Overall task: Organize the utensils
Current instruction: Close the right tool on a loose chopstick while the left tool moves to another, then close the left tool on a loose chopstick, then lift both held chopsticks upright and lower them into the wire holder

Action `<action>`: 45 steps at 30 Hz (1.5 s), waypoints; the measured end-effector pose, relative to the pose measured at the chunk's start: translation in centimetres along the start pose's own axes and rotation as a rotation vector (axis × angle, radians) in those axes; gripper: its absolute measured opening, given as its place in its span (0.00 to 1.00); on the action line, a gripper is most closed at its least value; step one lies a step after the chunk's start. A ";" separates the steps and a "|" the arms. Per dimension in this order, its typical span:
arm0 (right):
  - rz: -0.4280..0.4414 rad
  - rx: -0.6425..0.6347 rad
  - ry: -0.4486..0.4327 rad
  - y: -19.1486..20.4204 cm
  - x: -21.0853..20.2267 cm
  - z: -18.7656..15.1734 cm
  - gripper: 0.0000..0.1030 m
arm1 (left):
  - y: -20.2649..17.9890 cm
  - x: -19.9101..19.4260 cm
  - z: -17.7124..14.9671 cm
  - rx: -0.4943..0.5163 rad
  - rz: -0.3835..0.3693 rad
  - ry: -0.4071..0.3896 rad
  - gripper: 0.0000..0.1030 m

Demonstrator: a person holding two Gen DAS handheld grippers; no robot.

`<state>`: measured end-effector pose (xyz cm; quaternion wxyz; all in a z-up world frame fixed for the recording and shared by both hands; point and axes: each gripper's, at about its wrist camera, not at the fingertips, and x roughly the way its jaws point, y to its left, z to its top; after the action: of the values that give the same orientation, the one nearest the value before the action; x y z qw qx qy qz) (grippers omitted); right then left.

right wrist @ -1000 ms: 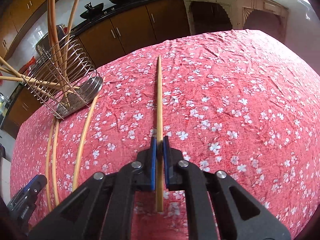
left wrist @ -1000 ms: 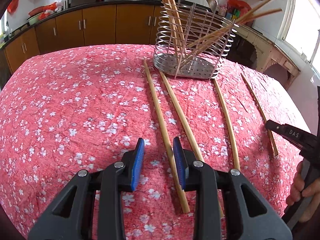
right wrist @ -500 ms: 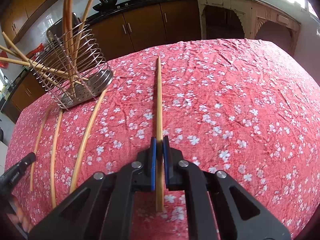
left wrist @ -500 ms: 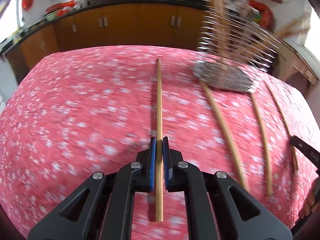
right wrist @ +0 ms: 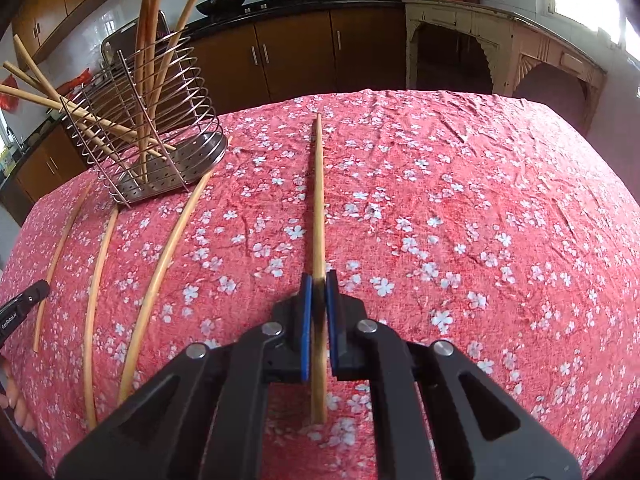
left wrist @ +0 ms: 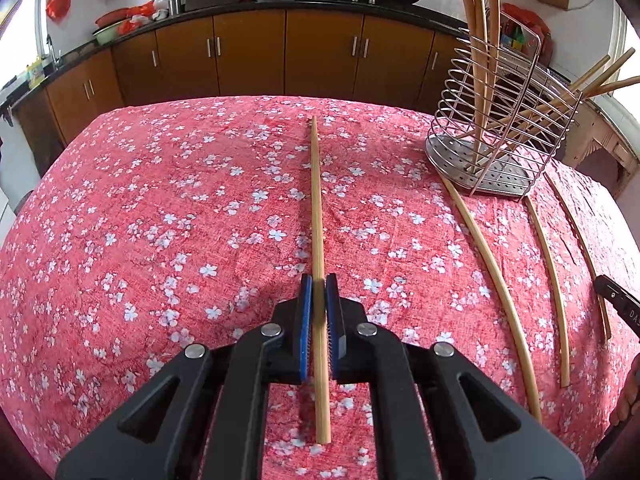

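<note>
My left gripper (left wrist: pixel 319 286) is shut on a wooden chopstick (left wrist: pixel 317 208) that points forward over the red floral tablecloth (left wrist: pixel 160 220). My right gripper (right wrist: pixel 319 284) is shut on another wooden chopstick (right wrist: pixel 318 200), also pointing forward. A wire utensil holder (left wrist: pixel 500 128) with several chopsticks in it stands at the far right in the left wrist view, and at the far left in the right wrist view (right wrist: pixel 152 136). Three loose chopsticks (left wrist: pixel 496 276) lie on the cloth in front of the holder; they also show in the right wrist view (right wrist: pixel 160 272).
Brown kitchen cabinets (left wrist: pixel 248 60) and a counter with woks run behind the table. A pale carved sideboard (right wrist: pixel 500 52) stands at the back right. The tip of the other gripper shows at each view's edge (left wrist: pixel 618 304), (right wrist: pixel 24 300).
My left gripper closed on a chopstick, lifted it and swung left, so the holder moved to the right of its view. My right gripper kept its chopstick and moved nearer the holder.
</note>
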<state>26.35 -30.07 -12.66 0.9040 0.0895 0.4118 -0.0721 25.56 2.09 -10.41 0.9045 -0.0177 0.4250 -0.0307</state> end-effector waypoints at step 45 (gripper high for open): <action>0.061 0.001 -0.207 -1.7 -8.4 0.4 0.08 | -1.5 -8.3 -0.4 0.053 -0.069 -0.170 0.07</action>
<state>20.83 -31.32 -6.20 0.9434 0.0945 0.3134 -0.0536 19.89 1.22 -4.23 0.9359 -0.0111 0.3449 -0.0713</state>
